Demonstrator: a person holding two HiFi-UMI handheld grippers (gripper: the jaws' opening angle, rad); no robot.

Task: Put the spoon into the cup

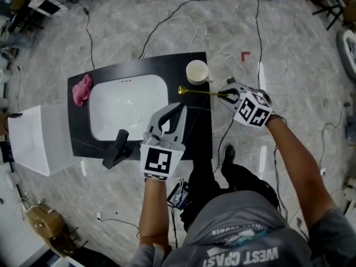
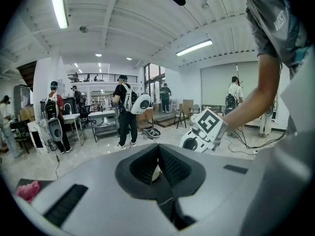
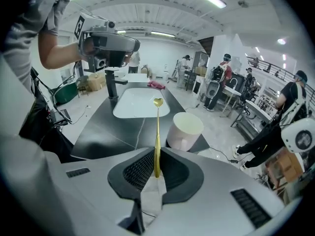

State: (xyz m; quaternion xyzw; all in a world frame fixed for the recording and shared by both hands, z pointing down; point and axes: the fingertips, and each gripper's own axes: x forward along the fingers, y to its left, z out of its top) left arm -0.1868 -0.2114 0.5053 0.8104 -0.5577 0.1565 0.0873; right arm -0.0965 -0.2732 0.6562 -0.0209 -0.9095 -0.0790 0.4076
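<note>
The white cup (image 1: 197, 71) (image 3: 184, 130) stands upright on the far right corner of the black counter (image 1: 192, 132). My right gripper (image 1: 227, 95) (image 3: 156, 168) is shut on the handle end of a gold spoon (image 1: 194, 91) (image 3: 157, 132). The spoon lies level, its bowl pointing left, just nearer me than the cup and above the counter. My left gripper (image 1: 169, 115) (image 2: 158, 163) hovers over the counter's front right with its jaws together and nothing held. The right gripper's marker cube (image 2: 204, 132) shows in the left gripper view.
A white sink basin (image 1: 128, 104) is set in the counter, with a black faucet (image 1: 118, 148) at its front and a pink cloth (image 1: 82, 89) at its left. A white box (image 1: 33, 138) stands left of the counter. Cables (image 1: 167, 21) cross the floor. Several people stand far off.
</note>
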